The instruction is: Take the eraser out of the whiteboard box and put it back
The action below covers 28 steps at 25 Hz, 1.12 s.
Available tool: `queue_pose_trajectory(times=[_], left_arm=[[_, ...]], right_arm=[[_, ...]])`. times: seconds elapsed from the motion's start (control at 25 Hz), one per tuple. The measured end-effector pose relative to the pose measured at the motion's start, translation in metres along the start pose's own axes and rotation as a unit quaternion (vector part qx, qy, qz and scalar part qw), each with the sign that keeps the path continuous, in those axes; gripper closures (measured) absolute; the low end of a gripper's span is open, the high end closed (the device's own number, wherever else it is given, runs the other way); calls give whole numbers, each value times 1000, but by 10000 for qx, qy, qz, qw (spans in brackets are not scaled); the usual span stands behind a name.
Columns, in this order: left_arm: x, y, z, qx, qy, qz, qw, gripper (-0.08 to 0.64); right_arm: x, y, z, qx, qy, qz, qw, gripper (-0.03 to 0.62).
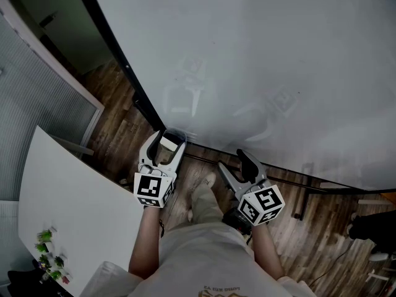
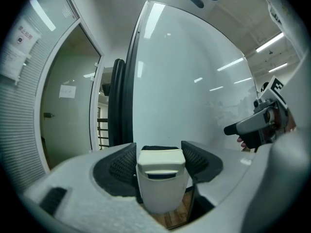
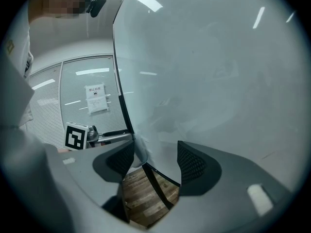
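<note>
A cream-white eraser (image 2: 160,178) sits upright between the dark ribbed pads of my left gripper (image 2: 160,160), which is shut on it. In the head view that gripper (image 1: 166,146) points at the lower edge of the whiteboard (image 1: 260,60), with the eraser (image 1: 168,142) showing pale between its jaws beside a clear curved rim; I cannot tell whether that rim is the box. My right gripper (image 1: 238,164) stands open to the right, also facing the board's lower edge. Nothing is between its pads in the right gripper view (image 3: 155,160).
A white table (image 1: 68,209) stands at the left with small green things (image 1: 46,252) on its near corner. Behind it is a partition with blinds (image 1: 37,98). The board's dark frame bar (image 1: 291,179) runs low over the wooden floor (image 1: 124,135).
</note>
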<state>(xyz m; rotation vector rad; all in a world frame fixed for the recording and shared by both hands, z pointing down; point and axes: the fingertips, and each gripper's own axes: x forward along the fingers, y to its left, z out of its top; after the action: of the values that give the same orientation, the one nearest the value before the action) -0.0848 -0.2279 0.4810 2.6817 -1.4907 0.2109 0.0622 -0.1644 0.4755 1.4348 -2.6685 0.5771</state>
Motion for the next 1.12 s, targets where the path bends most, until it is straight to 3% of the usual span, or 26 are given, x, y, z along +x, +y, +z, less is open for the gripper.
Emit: queue_pose_trajectory(times=[1.12], left_arm=[[-49, -14, 36, 269, -430, 102, 9987, 290]], right_arm=[[-16, 28, 15, -231, -247, 174, 9993, 311]])
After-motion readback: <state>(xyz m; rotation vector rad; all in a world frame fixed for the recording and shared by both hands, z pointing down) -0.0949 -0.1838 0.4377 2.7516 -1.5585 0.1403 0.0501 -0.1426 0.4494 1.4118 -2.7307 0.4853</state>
